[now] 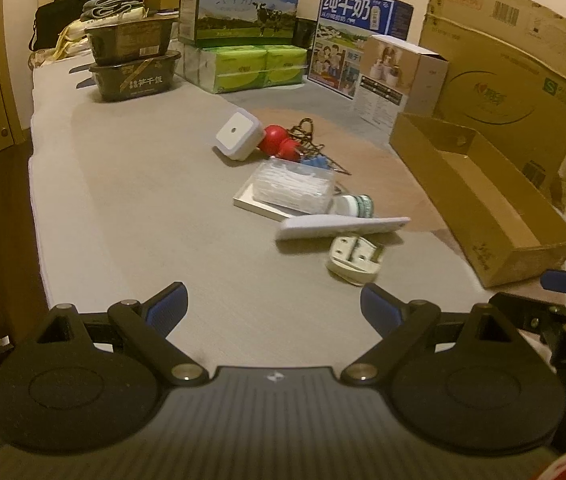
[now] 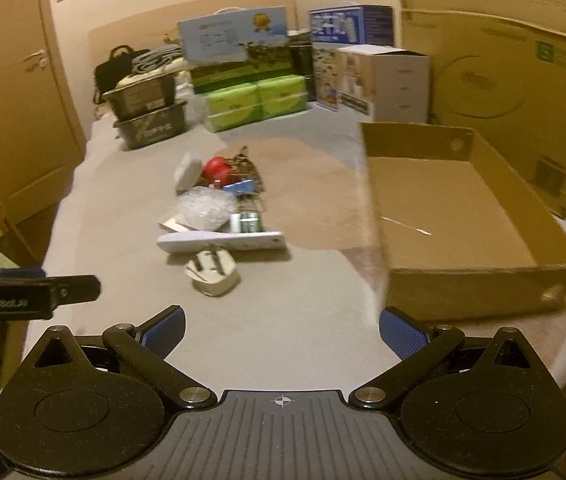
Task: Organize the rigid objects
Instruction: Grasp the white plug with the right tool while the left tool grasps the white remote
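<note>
Rigid objects lie in a loose pile mid-surface on the grey bed cover (image 1: 131, 184): white square device (image 1: 238, 134) and red ball (image 1: 275, 139) at the far end, clear plastic box (image 1: 295, 186) on a white tray, then white remote (image 1: 343, 227) and white plug (image 1: 357, 258) nearest. Left gripper (image 1: 273, 308) hovers short of the plug, jaws spread, nothing between them. Right gripper (image 2: 283, 334) is likewise spread and empty, with the open cardboard box (image 2: 459, 216) to its right, nothing visible inside.

My right gripper (image 2: 281, 330) hangs with jaws spread wide and nothing between them. Beyond it lies a white plug (image 2: 213, 274), touching the white remote (image 2: 223, 241) behind it. Right of the remote sits the open cardboard box (image 2: 479, 286).
</note>
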